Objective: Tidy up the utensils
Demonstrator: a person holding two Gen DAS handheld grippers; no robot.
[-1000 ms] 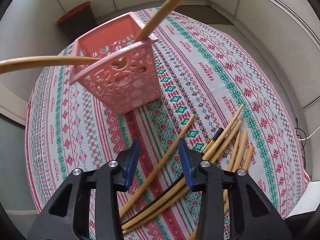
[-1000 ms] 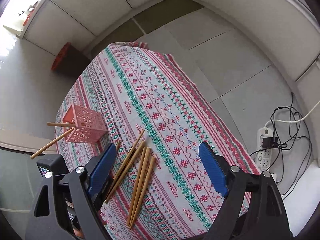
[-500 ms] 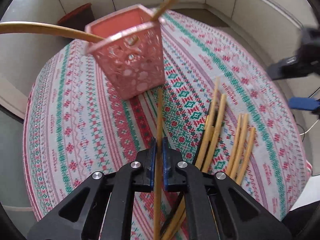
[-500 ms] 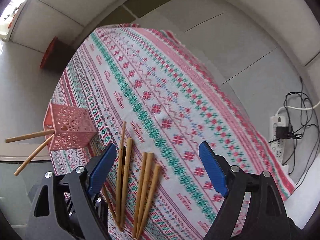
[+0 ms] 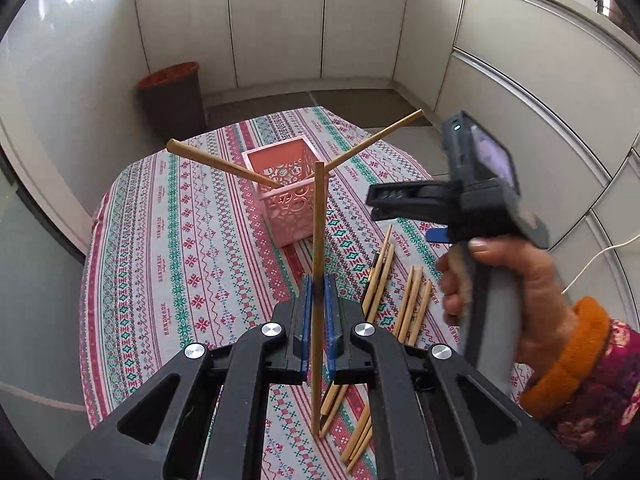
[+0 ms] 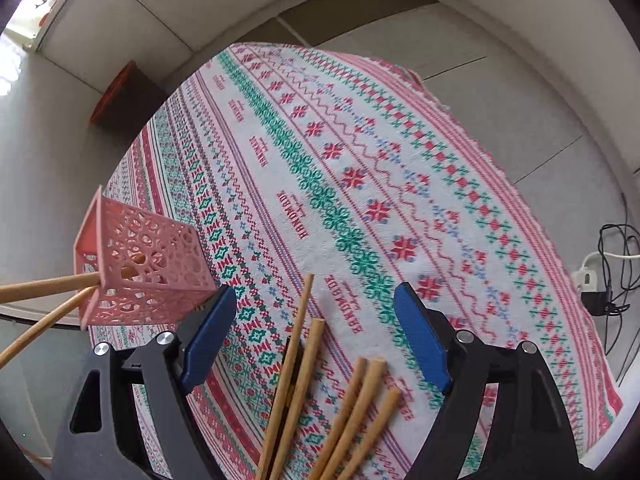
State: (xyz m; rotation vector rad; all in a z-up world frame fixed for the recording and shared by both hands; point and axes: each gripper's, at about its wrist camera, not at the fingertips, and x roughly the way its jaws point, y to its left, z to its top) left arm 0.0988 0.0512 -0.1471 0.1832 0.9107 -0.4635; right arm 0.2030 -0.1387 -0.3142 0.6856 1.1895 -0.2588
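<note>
My left gripper [image 5: 319, 280] is shut on one wooden chopstick [image 5: 319, 220], held upright and lifted off the table in front of the pink lattice basket [image 5: 286, 196]. Two chopsticks [image 5: 216, 162] lean out of that basket. Several loose chopsticks [image 5: 414, 304] lie on the patterned tablecloth [image 5: 180, 240] to the right. My right gripper [image 6: 314, 292] hovers low over those loose chopsticks [image 6: 296, 372], its jaws wide and closing, the sticks below and between them but untouched. The basket [image 6: 144, 264] sits to its left. A hand holds the right gripper [image 5: 404, 216] in the left wrist view.
A dark bin with a red rim [image 5: 172, 96] stands on the floor behind the table. A power strip with cables [image 6: 592, 280] lies on the floor to the right. The round table's edge [image 6: 480, 152] drops off beyond the cloth. An orange-cuffed sleeve [image 5: 576, 360] is at the right.
My left gripper closed on one chopstick and raised it, tilting it upright. My right gripper came down and closer to the loose chopsticks.
</note>
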